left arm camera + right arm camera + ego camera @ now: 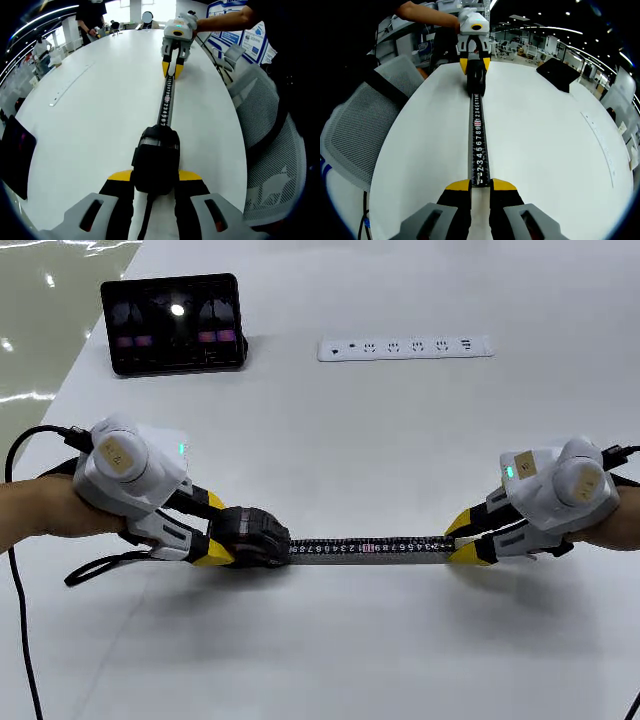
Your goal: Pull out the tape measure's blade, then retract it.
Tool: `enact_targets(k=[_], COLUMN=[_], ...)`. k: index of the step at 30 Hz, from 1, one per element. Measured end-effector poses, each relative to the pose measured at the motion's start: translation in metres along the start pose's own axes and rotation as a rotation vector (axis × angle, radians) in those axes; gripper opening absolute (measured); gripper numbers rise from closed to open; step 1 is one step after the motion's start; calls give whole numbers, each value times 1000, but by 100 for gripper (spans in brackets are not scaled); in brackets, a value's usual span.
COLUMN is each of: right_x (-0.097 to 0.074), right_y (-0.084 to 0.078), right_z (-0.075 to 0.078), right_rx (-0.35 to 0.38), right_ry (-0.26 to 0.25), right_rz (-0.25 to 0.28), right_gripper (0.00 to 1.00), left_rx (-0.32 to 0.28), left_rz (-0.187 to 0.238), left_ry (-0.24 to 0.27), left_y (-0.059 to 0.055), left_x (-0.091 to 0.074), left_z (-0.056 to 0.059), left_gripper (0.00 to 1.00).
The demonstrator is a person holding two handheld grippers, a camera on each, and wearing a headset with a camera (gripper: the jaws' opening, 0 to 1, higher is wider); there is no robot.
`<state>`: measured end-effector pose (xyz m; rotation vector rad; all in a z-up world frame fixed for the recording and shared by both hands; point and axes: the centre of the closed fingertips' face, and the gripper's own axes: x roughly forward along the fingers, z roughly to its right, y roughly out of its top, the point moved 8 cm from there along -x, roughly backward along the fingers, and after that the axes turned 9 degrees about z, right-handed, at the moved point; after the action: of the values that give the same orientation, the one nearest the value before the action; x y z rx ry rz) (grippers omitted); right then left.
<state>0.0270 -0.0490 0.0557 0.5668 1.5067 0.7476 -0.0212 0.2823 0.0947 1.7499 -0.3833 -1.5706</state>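
bench (330,440): white, carrying tape measure (250,537).
left gripper (218,532): jaws clamp tape measure.
right gripper (460,540): jaws pinch blade (370,547) end, well apart from tape measure.
advice: pull straight, body steady.

Printed white on the black blade (479,150): digits 2 to 9, counting up toward the case (476,82), then a red-boxed figure; further digits too small.

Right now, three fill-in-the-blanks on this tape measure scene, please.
The left tongs are shut on the tape measure's case, the right tongs on its ___.
Numbers on the blade rise toward the ___ tongs.
Near the dark tablet, a white power ___ lies on the table.
Missing: blade; left; strip.
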Motion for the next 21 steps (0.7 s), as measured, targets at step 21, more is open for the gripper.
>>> enact_targets(k=[21], right_x=[-21], right_y=[-16], right_z=[-1], right_rx=[37], right_ry=[-23], right_rz=[-31], right_gripper=[10], left_rx=[-3], left_rz=[-3], left_ry=[-1], left_y=[1], left_x=[0], left_z=[0], left_gripper=[25])
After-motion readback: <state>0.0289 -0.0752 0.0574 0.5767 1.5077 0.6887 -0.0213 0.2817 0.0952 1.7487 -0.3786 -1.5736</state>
